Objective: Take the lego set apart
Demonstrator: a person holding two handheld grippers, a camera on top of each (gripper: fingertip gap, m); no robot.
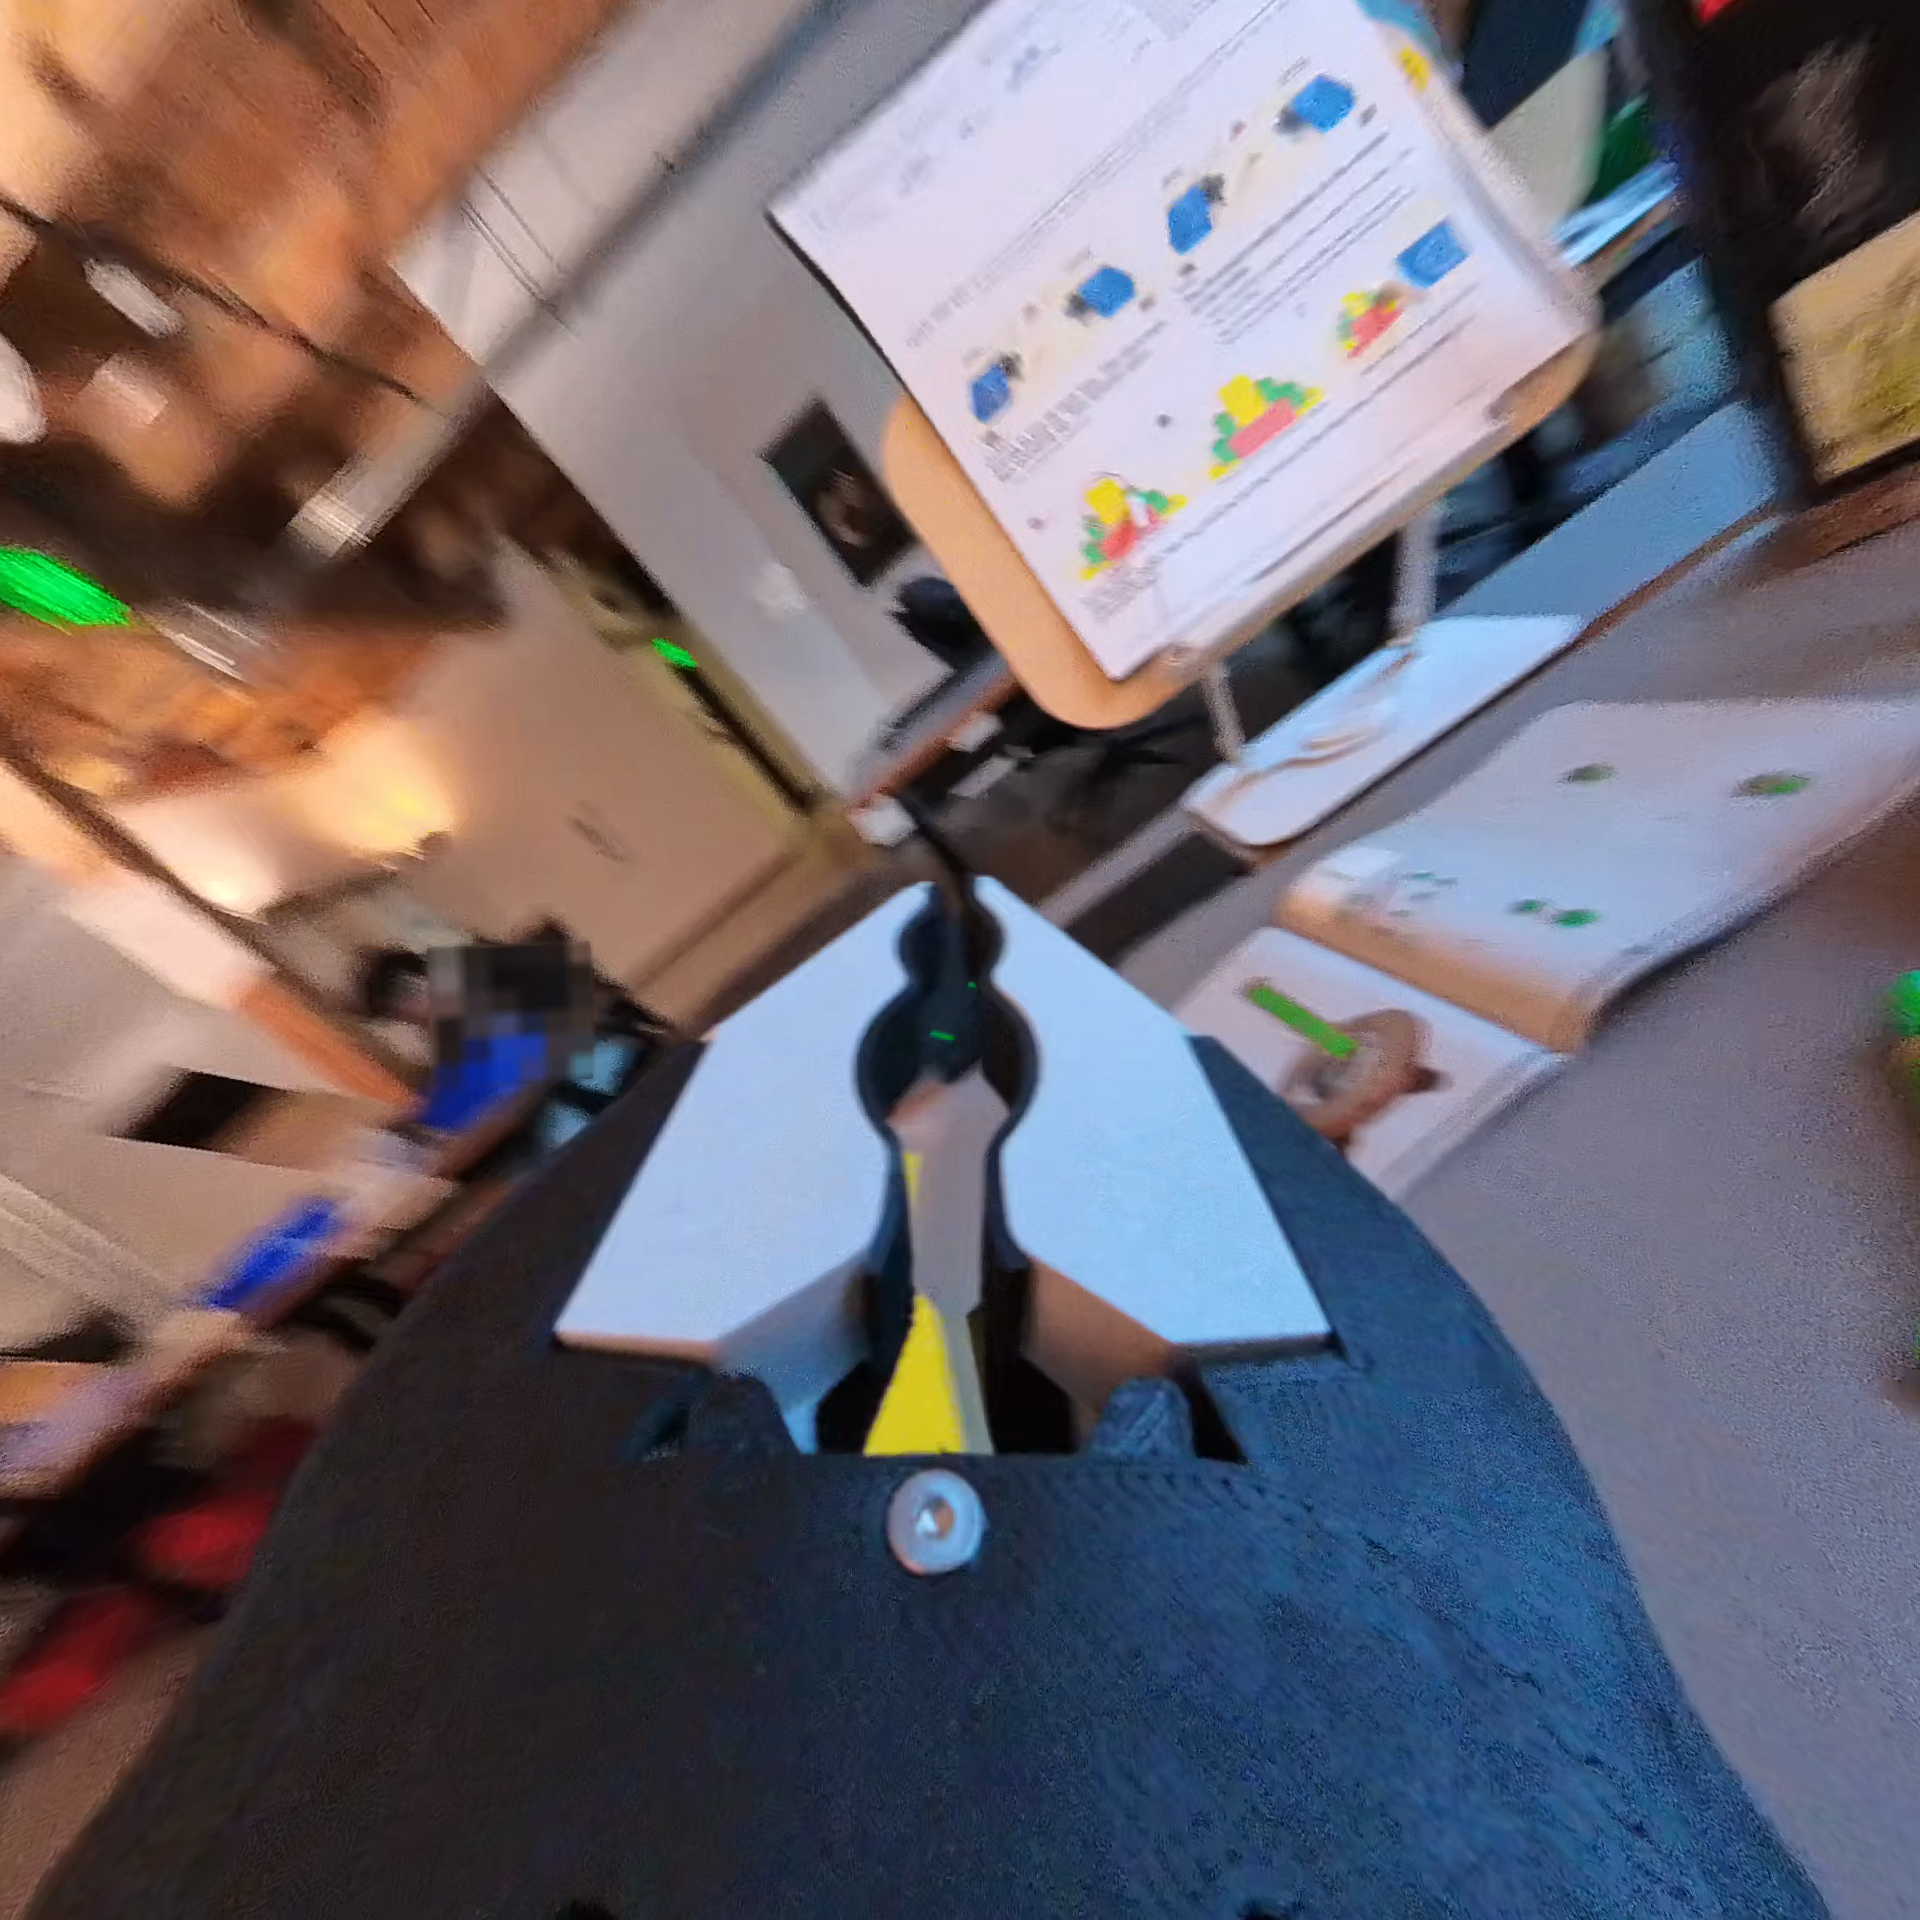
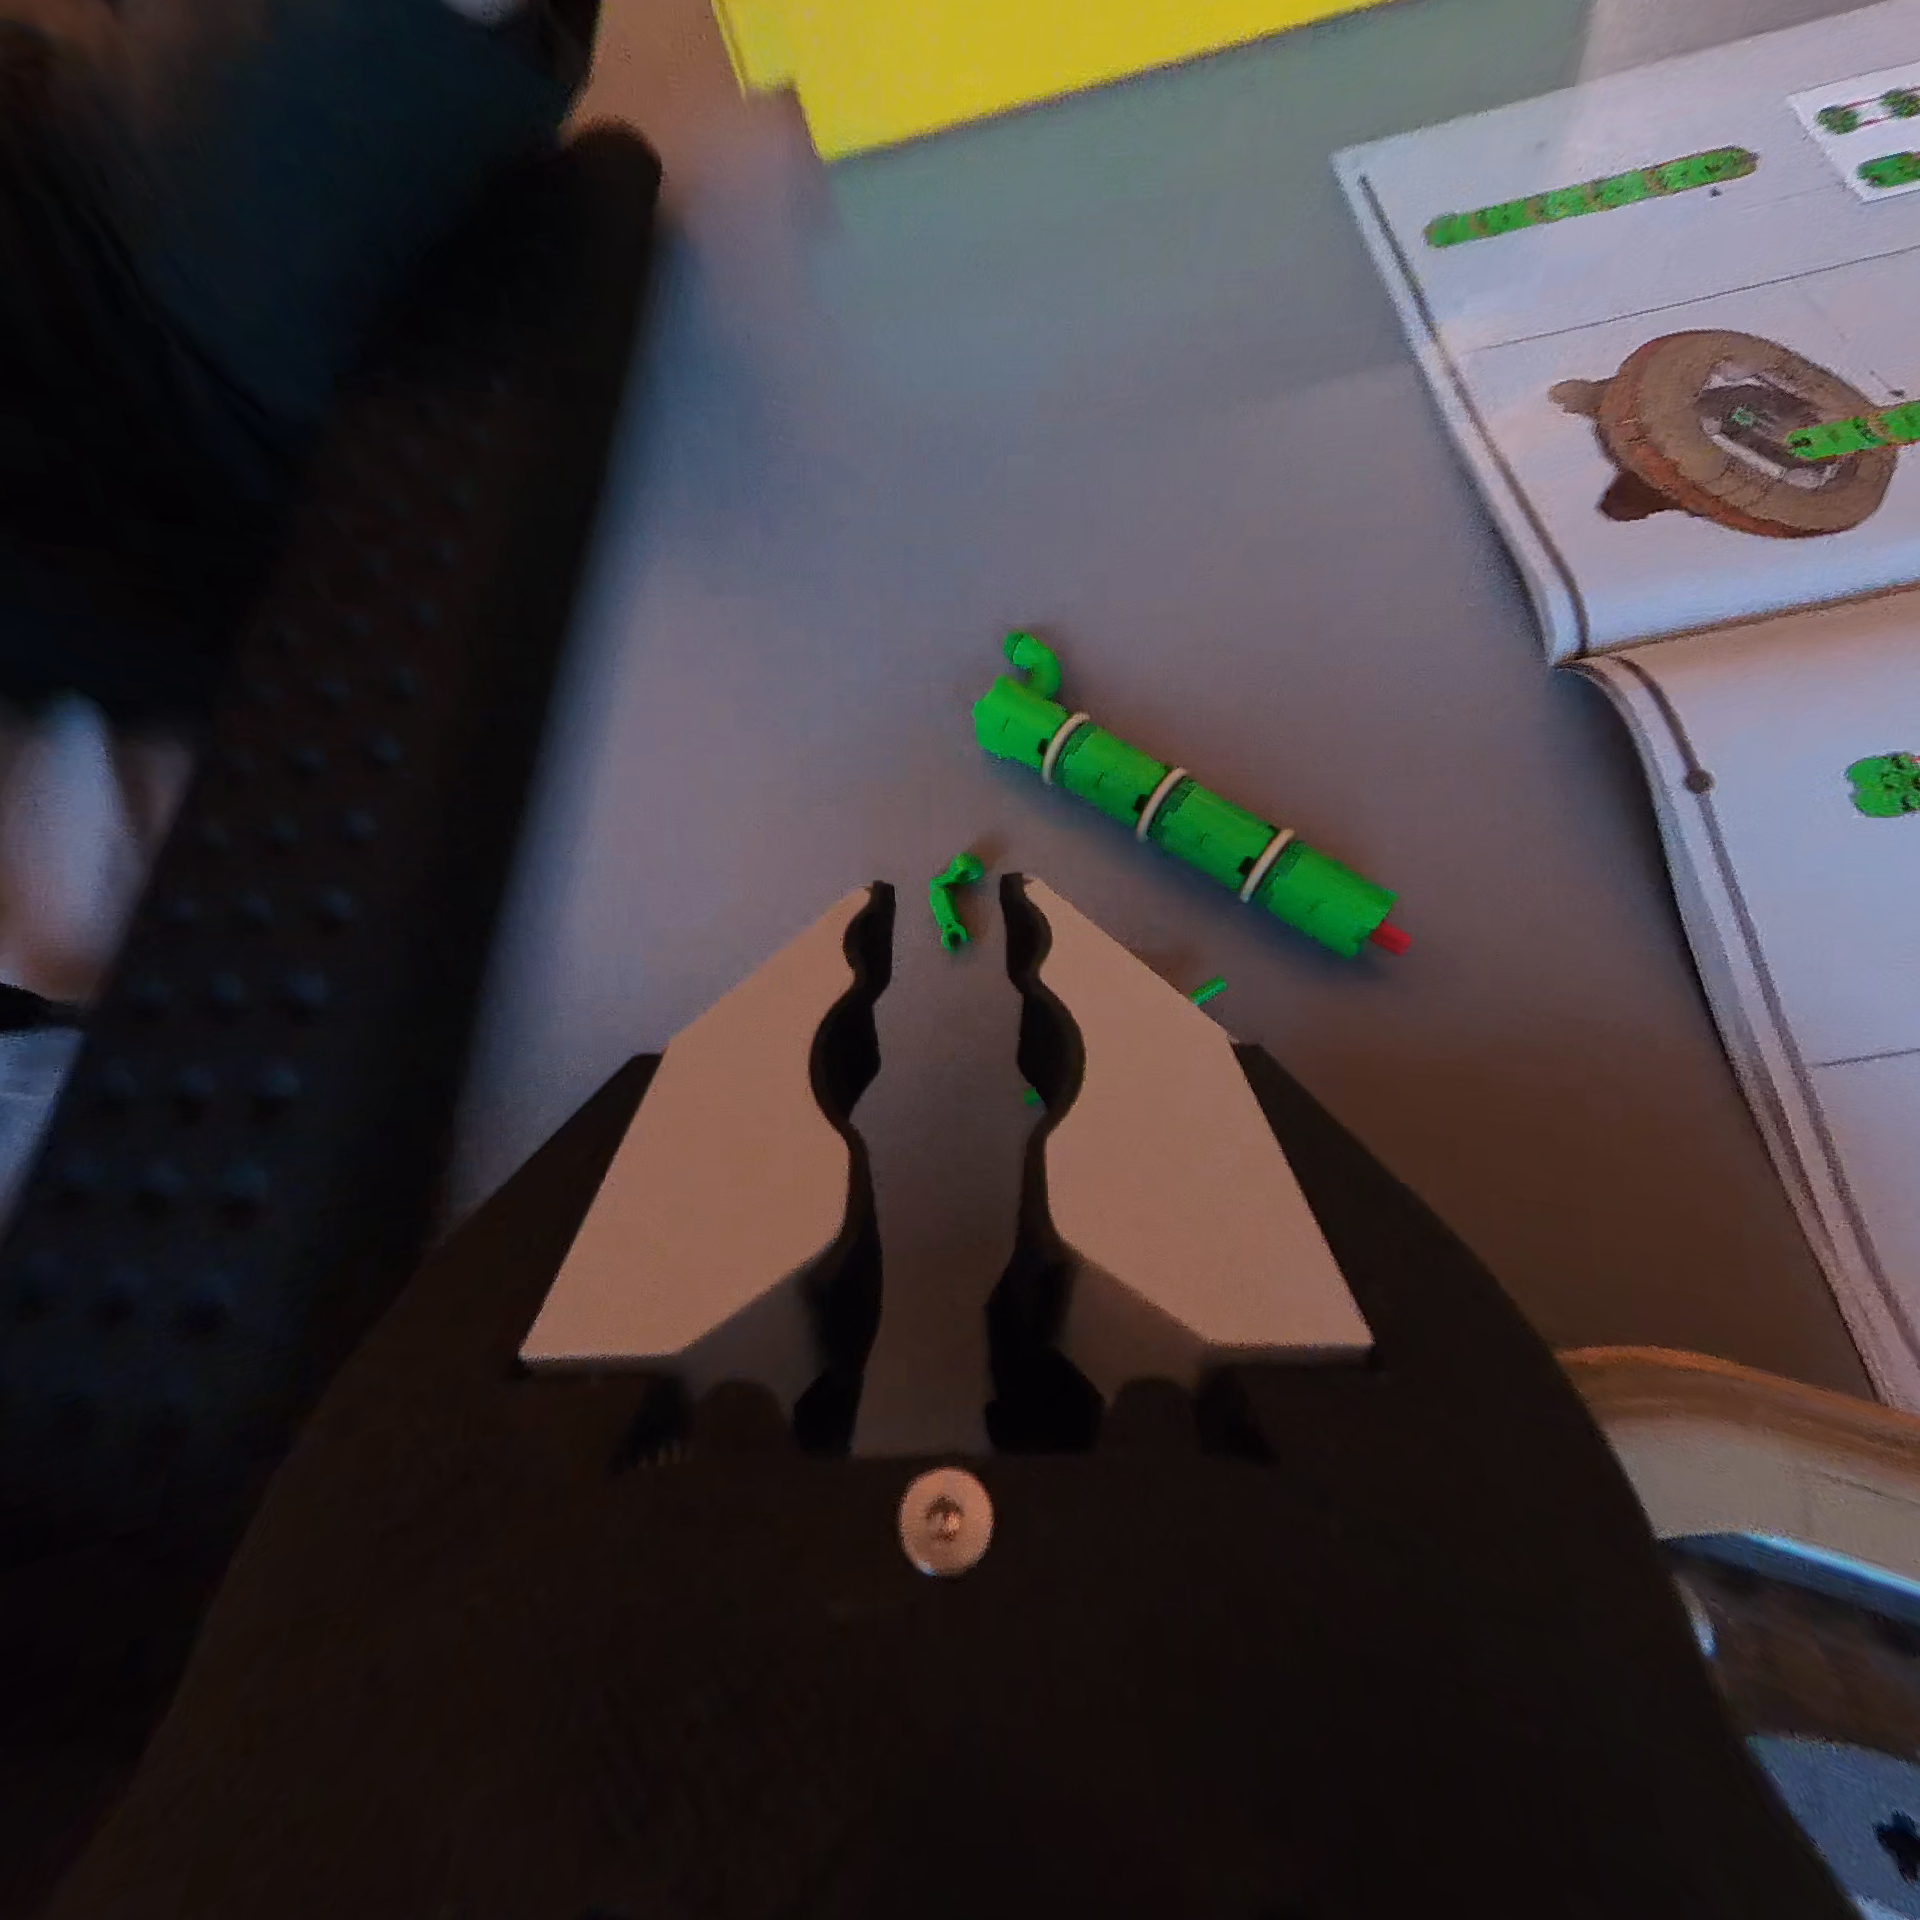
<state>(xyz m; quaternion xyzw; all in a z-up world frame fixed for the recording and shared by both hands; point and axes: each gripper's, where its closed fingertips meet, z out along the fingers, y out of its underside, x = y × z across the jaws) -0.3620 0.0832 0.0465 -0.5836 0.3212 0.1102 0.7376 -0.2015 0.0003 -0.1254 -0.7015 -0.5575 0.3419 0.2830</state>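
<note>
Right view only: green lego stalk (image 2: pixel 1184 810) on table (image 2: pixel 1039 416).
Left gripper (image 1: pixel 951 914): jaws nearly closed, apparently empty.
Right gripper (image 2: pixel 940 899): jaws slightly parted around small green piece (image 2: pixel 954 899), not gripping.

We see bare worktop (image 2: pixel 1039 416) ahead of the right hand-held gripper (image 2: pixel 943 894), open around a small green piece (image 2: pixel 956 899). The green stalk (image 2: pixel 1184 810) lies just right; the open booklet (image 2: pixel 1683 499) and black studded plate (image 2: pixel 312 831) hem the sides.

I am seeing a bright green lego stalk (image 2: pixel 1184 807) showing pale rings and a red tip, lying on grey table (image 2: pixel 1039 468).
</note>
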